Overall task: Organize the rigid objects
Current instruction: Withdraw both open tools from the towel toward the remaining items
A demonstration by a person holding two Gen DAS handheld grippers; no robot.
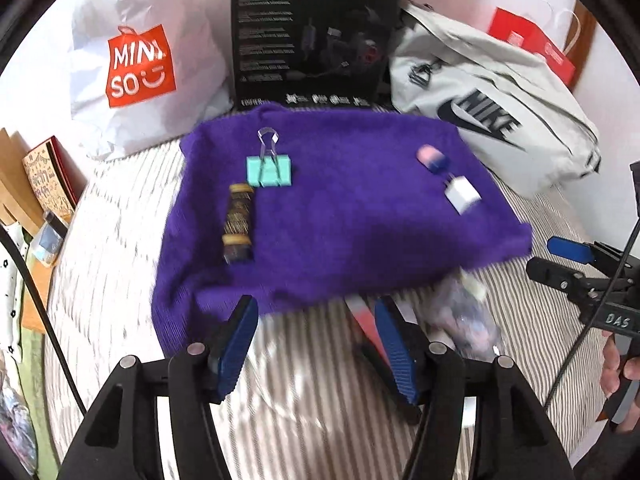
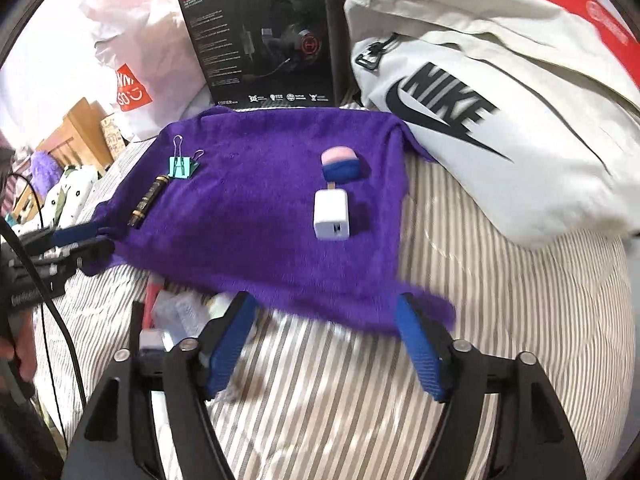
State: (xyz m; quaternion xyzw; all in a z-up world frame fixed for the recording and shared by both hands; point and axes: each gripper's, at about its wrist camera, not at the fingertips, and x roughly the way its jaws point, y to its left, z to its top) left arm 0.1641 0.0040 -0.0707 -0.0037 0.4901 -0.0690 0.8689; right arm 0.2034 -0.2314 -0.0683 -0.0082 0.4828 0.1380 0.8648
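A purple cloth [image 1: 340, 208] [image 2: 260, 208] lies spread on the striped bedding. On its left part sit a teal binder clip [image 1: 269, 170] [image 2: 181, 167] and a dark brown-and-gold tube [image 1: 238, 222] [image 2: 149, 200]. On its right part are a pink-and-blue eraser [image 1: 431, 158] [image 2: 341, 166] and a white charger plug [image 1: 462, 194] [image 2: 331, 215]. My left gripper [image 1: 314, 312] hangs open at the cloth's near edge, nothing between its pads. My right gripper [image 2: 325, 304] is open too, over the near right corner, and holds nothing.
A crumpled clear packet [image 1: 464, 312] [image 2: 180, 312] and a red strip [image 1: 360, 316] lie on the bedding [image 2: 500, 300] by the cloth's near edge. Behind the cloth stand a white Miniso bag [image 1: 140, 68], a black headset box [image 1: 312, 36] and a grey Nike bag [image 2: 480, 100].
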